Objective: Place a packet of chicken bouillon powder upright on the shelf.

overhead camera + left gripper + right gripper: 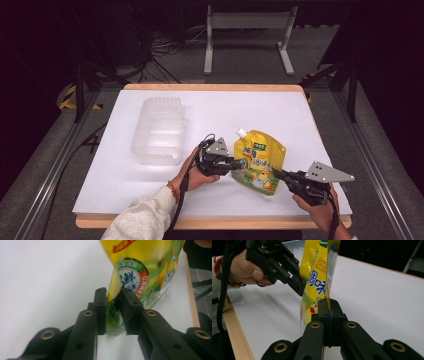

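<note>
Both grippers are on the yellow pouch point(259, 162), which is off the table point(125, 180) a little, near the front edge, held between my hands. My left gripper point(113, 312) is clenched on the pouch's lower left edge; in the left gripper view the film bunches between the two black jaws. My right gripper point(329, 315) is clamped tight on the thin side seam at the pouch's other side, jaws almost meeting on it. White cap point(241, 133) points up and away from me, toward the back of the table.

The clear plastic container point(159, 131) sits to the left of the pouch, well apart, nothing in it that I can see. I judge the step is carrying the pouch over to it.

To do it well:
- keep both grips firm, since the film is slick and the left grip is only on a folded edge
- move both hands together so the pouch doesn't stretch or twist between them
- keep the bottom edge above the container's rim before going across
- lower it inside before either gripper lets go
- watch my left hand point(192, 175) and its cable near the container wall
</note>
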The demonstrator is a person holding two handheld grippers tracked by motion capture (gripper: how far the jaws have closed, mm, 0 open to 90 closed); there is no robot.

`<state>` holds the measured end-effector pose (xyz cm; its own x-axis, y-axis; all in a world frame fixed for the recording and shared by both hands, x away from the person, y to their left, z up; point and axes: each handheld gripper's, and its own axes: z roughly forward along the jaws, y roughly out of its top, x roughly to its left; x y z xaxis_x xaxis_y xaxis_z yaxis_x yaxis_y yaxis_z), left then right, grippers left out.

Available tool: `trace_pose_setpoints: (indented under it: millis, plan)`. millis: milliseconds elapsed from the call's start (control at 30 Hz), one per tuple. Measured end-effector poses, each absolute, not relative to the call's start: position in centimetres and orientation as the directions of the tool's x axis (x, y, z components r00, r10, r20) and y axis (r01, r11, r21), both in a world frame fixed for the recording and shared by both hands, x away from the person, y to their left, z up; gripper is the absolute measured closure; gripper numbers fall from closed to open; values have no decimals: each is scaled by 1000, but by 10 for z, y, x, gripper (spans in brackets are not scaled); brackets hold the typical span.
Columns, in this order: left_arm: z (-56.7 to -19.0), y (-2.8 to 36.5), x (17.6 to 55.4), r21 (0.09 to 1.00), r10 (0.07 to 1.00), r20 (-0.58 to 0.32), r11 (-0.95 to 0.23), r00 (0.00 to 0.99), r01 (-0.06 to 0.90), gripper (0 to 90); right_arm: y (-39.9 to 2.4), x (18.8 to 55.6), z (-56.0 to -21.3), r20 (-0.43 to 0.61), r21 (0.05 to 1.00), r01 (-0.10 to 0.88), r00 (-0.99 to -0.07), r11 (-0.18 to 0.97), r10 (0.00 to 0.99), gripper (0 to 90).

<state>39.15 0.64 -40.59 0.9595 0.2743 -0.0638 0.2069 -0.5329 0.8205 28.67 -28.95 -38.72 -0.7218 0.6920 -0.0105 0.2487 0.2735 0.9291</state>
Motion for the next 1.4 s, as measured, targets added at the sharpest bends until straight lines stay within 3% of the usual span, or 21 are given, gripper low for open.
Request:
trace_pose_setpoints:
  millis: [167, 367, 1400]
  plan:
    - [-392, 14, 385, 827, 297, 28, -543, 955, 145, 803, -284, 290, -381, -21, 925, 258, -699, 279, 715, 889]
    - [-383, 30, 389, 836, 347, 58, -529, 936, 144, 812, -264, 298, -372, -47, 922, 237, -718, 307, 695, 894]
    - [-352, 110, 402, 898, 554, 87, -403, 828, 175, 814, -176, 347, -342, -142, 920, 132, -765, 369, 629, 893]
